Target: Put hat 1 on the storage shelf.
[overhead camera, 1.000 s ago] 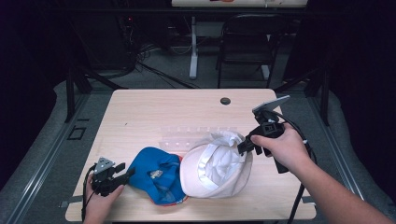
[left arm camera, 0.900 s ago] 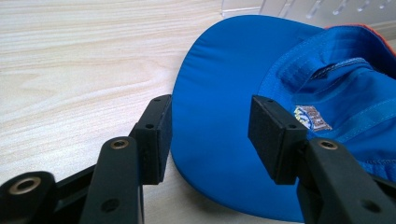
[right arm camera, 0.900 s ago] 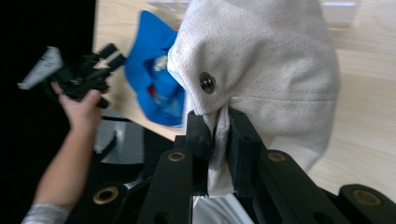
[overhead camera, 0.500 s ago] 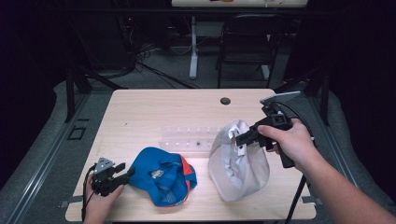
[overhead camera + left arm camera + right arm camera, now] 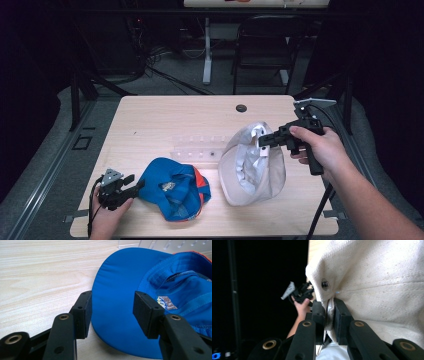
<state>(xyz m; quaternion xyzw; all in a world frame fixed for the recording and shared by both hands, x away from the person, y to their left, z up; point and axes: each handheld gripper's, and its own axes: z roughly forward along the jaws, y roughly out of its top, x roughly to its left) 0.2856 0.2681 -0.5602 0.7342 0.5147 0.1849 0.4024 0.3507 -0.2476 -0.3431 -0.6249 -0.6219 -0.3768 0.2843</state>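
A white cap [image 5: 252, 167] hangs by its rim from my right gripper [image 5: 263, 139], its lower part resting on the table at the right. In the right gripper view the pads [image 5: 338, 315] pinch the cream cloth of the white cap [image 5: 382, 285]. A blue cap [image 5: 172, 187] with an orange patch lies inside up at the front middle. My left gripper [image 5: 131, 184] sits low at the front left, open. In the left gripper view its jaws stand wide at the edge of the blue cap's brim [image 5: 117, 297], not pressing it.
A clear plastic rack [image 5: 197, 147] lies across the middle of the wooden table [image 5: 165, 117]. A small dark round hole [image 5: 241, 108] marks the far side. Dark floor, cables and a chair lie beyond the table.
My right gripper has carried the white cap off the blue cap, to the right and slightly up. The blue cap now lies uncovered. The left gripper has stayed put.
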